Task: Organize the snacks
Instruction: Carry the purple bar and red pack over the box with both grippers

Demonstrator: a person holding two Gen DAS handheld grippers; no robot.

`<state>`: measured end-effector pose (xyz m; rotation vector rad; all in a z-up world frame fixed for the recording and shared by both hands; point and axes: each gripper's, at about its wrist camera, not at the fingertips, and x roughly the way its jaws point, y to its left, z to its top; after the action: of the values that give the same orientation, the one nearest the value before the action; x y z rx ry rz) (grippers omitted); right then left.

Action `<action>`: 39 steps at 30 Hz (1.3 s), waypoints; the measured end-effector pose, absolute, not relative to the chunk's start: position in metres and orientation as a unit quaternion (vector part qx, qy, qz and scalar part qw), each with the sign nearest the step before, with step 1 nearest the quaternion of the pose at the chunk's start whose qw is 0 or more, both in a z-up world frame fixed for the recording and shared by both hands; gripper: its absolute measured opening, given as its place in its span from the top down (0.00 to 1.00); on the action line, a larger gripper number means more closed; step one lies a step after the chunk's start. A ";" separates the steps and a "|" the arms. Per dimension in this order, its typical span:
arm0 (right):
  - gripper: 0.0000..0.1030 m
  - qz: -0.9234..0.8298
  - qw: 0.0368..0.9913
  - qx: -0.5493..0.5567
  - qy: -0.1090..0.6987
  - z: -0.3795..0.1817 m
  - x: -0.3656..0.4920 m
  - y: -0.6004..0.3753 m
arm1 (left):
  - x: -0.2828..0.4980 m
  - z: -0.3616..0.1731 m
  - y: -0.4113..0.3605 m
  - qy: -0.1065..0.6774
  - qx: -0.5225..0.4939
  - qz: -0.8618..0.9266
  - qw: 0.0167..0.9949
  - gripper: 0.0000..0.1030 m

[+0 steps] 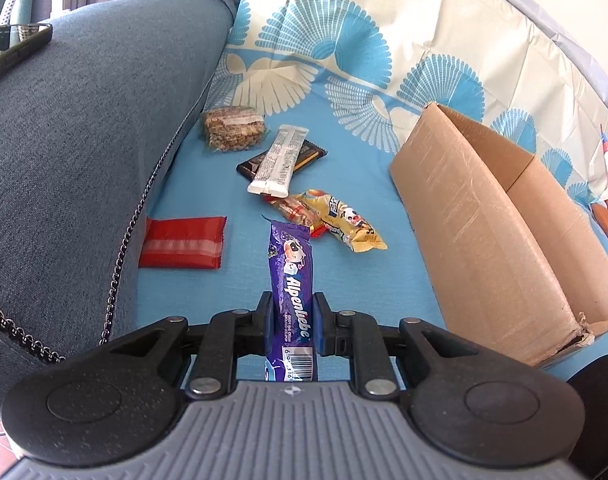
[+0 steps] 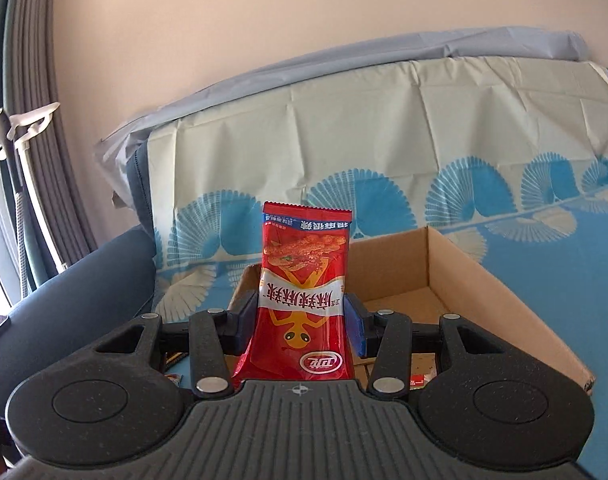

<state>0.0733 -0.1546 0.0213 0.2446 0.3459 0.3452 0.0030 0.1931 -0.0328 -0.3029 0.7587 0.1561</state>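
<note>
**Two snacks held, most still loose on the sofa**

The sorting is judged to be at an early stage. The left tool [image 1: 292,322] is being kept nearly closed on a slim purple Alpenliebe candy stick [image 1: 291,276], which is pinched at its lower half and is sticking out straight ahead of the jaws. The right tool [image 2: 301,320] is being held about half open around a glossy red spicy-snack packet [image 2: 304,280], which is gripped by its sides with its crimped top edge pointing forward. Just beyond and below the right tool, the open cardboard box [image 2: 464,280] is being seen nearly empty; only a small red scrap shows on its floor, and what it is cannot be told.

Ahead of the left tool, several items are still lying loose on the blue patterned plastic sheet [image 1: 364,184]: a yellow candy wrapper [image 1: 344,220], a white bar wrapper [image 1: 277,160] lying across a dark chocolate bar [image 1: 312,154], a grainy nut brittle block in clear film [image 1: 231,128], and, to the left, a flat red foil sachet [image 1: 181,242]. The box's corrugated wall, dented and torn at one corner, is standing to the right.
</note>
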 end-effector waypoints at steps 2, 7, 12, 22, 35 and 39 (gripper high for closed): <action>0.54 0.173 0.962 0.124 0.170 0.019 0.075 -0.155 | 0.003 -0.032 0.193 0.367 -0.147 0.078 0.915 0.80; 0.54 0.183 0.961 0.123 0.166 0.018 0.073 -0.156 | 0.003 -0.029 0.188 0.365 -0.134 0.082 0.918 0.80; 0.54 0.185 0.960 0.133 0.164 0.018 0.074 -0.161 | -0.001 -0.025 0.181 0.352 -0.131 0.072 0.924 0.80; 0.54 0.183 0.959 0.145 0.159 0.016 0.072 -0.166 | -0.005 -0.014 0.160 0.325 -0.169 0.021 0.930 0.80; 0.54 0.157 0.963 0.161 0.150 0.016 0.072 -0.173 | 0.013 0.025 0.104 0.291 -0.153 -0.040 0.943 0.80; 0.54 0.137 0.966 0.166 0.143 0.016 0.073 -0.176 | 0.021 0.047 0.087 0.275 -0.144 -0.054 0.949 0.80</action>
<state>0.0729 -0.1756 0.0158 0.3360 0.2884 0.2772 0.0214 0.0872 0.0471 -0.2939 0.5596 -0.1106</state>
